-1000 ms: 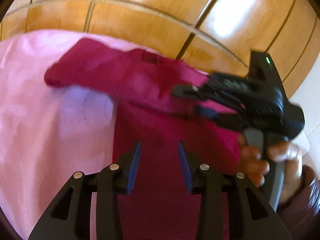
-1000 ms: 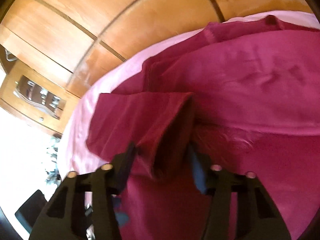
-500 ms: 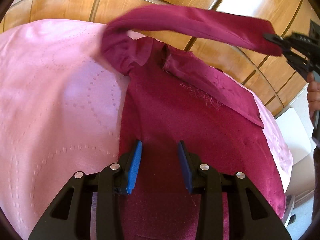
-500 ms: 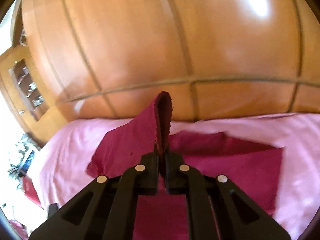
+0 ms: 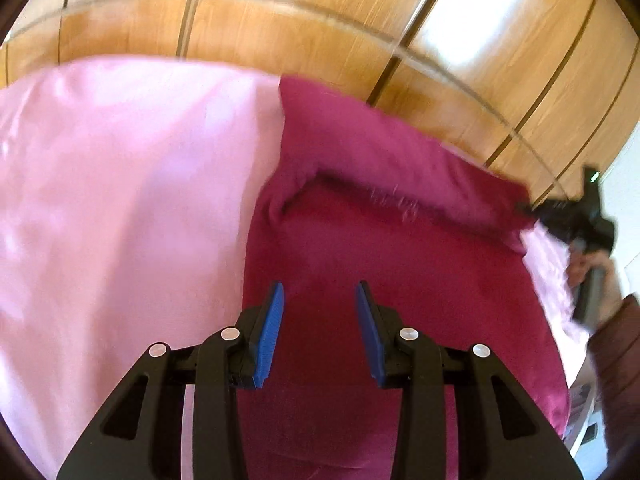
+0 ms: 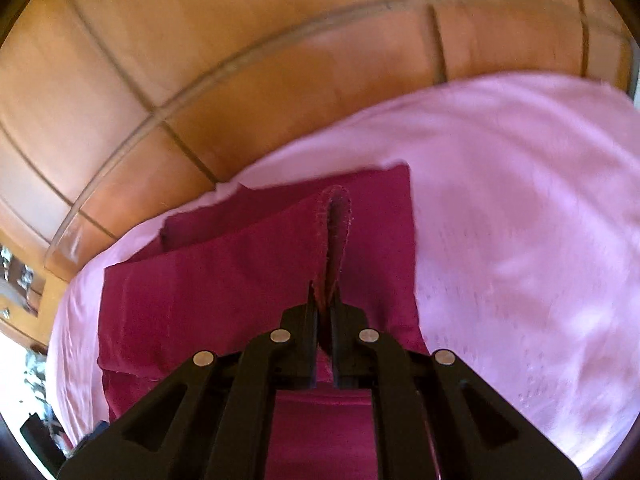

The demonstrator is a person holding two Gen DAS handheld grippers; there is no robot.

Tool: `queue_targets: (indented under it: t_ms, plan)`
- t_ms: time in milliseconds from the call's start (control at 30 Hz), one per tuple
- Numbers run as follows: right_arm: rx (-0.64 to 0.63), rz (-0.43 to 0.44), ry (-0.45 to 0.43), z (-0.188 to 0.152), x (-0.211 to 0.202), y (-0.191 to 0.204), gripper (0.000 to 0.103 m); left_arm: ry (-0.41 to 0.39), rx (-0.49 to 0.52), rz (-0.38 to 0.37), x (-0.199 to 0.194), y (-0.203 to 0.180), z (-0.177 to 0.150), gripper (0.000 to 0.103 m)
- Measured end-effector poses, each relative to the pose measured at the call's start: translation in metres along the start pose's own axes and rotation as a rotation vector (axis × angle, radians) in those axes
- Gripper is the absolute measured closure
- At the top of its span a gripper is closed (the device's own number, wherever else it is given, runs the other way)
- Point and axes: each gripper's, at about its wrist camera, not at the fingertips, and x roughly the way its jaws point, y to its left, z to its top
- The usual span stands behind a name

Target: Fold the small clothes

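A dark magenta garment [image 5: 392, 288] lies on a pink cloth [image 5: 120, 208]. My left gripper [image 5: 320, 292] stands open just over the garment's near left part, blue pads apart with nothing between them. One sleeve [image 5: 400, 160] is stretched across the garment's far edge toward the right. There my right gripper [image 5: 528, 210] is shut on its end. In the right wrist view the right gripper [image 6: 324, 296] pinches the sleeve's hemmed cuff [image 6: 336, 216], which stands up from between the jaws, with the garment's body [image 6: 208, 280] spread beyond and to the left.
Glossy wooden panels [image 5: 320, 20] rise just behind the pink cloth's far edge. A hand [image 5: 580, 268] and a dark sleeve [image 5: 616, 360] hold the right gripper at the cloth's right edge. A wooden cabinet [image 6: 16, 280] and clutter sit at the left of the right wrist view.
The right gripper shut on the sleeve's end, lifted it and swept it across to the right; the sleeve now hangs lower over the garment's far edge. The left gripper stayed open in place.
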Motion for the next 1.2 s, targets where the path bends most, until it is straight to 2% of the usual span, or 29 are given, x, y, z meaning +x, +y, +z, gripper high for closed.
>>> queue_targets:
  t_ms: [133, 267, 367, 400, 500, 633, 767, 867, 933, 1000, 1067, 1200]
  plan:
    - [0.007, -0.033, 0.023, -0.006, 0.013, -0.006, 0.099, -0.068, 0.024, -0.003, -0.005, -0.011, 0.031, 0.066]
    - [0.009, -0.022, 0.04, -0.012, 0.014, -0.011, 0.097, -0.065, 0.054, 0.055, 0.015, -0.022, 0.057, 0.066]
    - [-0.019, -0.045, -0.021, -0.009, -0.01, -0.009, 0.059, -0.071, 0.077, 0.081, 0.024, -0.028, 0.071, 0.066]
    - [-0.034, -0.055, -0.061, -0.007, -0.023, -0.007, 0.055, -0.079, 0.083, 0.084, 0.026, -0.029, 0.076, 0.066]
    - [-0.066, -0.016, -0.091, -0.003, -0.035, 0.01, 0.055, -0.103, 0.08, 0.084, 0.033, -0.029, 0.088, 0.066]
    - [-0.15, 0.01, -0.074, 0.001, -0.02, 0.046, 0.055, -0.115, 0.064, 0.084, 0.053, -0.035, 0.11, 0.066]
    - [-0.21, -0.06, -0.046, 0.003, 0.011, 0.06, 0.054, -0.09, 0.053, 0.09, 0.083, -0.039, 0.126, 0.066]
    - [-0.256, -0.169, -0.035, 0.004, 0.033, 0.059, 0.048, -0.056, 0.062, 0.122, 0.108, -0.038, 0.13, 0.066]
    - [-0.268, -0.184, -0.026, 0.0, 0.045, 0.051, 0.048, -0.024, 0.069, 0.141, 0.123, -0.032, 0.126, 0.066]
    - [-0.289, -0.174, -0.056, -0.008, 0.052, 0.045, 0.048, 0.012, 0.092, 0.166, 0.14, -0.024, 0.114, 0.066]
    - [-0.291, -0.169, -0.084, -0.015, 0.054, 0.04, 0.047, -0.016, 0.128, 0.166, 0.145, -0.021, 0.104, 0.066]
    - [-0.316, -0.207, -0.08, -0.015, 0.049, 0.046, 0.045, -0.002, 0.121, 0.183, 0.144, -0.023, 0.108, 0.066]
